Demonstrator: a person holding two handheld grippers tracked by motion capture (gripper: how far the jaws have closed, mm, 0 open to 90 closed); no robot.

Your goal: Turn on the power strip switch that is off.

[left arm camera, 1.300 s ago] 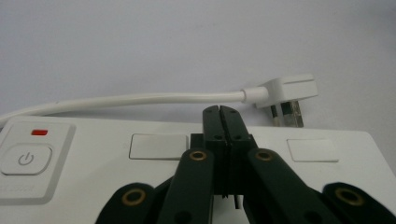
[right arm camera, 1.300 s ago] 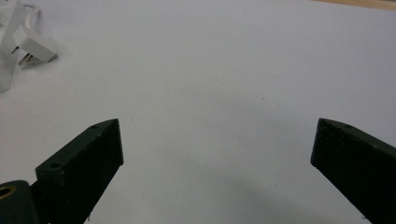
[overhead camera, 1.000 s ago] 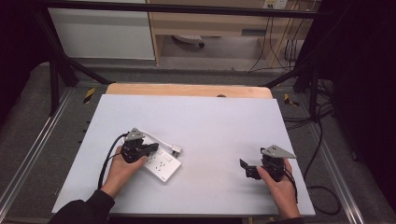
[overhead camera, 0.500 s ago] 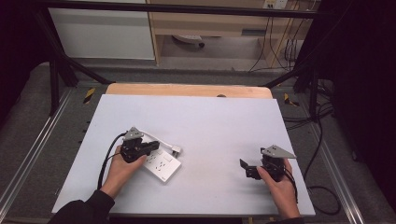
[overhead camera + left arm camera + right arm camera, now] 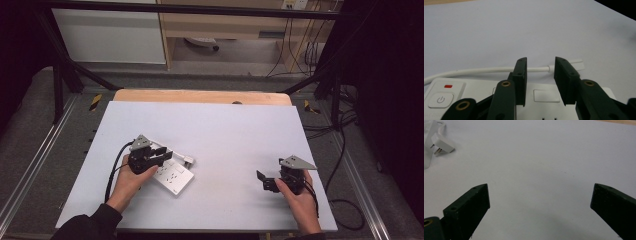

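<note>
the white power strip (image 5: 173,176) lies flat on the surface (image 5: 225,130), right under the left claw (image 5: 161,156), its body reaching out toward the person's side of that claw. in the left gripper view the strip (image 5: 541,96) sits below and behind the two black jaws, with a round power button (image 5: 440,99) and a small red mark (image 5: 448,86) well off to the claw's left. the strip's white cable (image 5: 474,71) runs crosswise just beyond the jaw tips, passing behind both of them and ending in a white plug (image 5: 576,63) just past the right-hand jaw.

the left claw (image 5: 539,67) has just been opening: its jaws stand a modest gap apart, with nothing pinched between them; the cable shows in the gap but farther off, not touched by the pads.

the right claw (image 5: 265,181) rests well apart from the strip, low over bare surface. its jaws (image 5: 539,195) are spread wide and hold nothing. far ahead of it and to its left lies the white plug (image 5: 442,143) with its metal pins, beside a loop of cable (image 5: 429,145).
</note>
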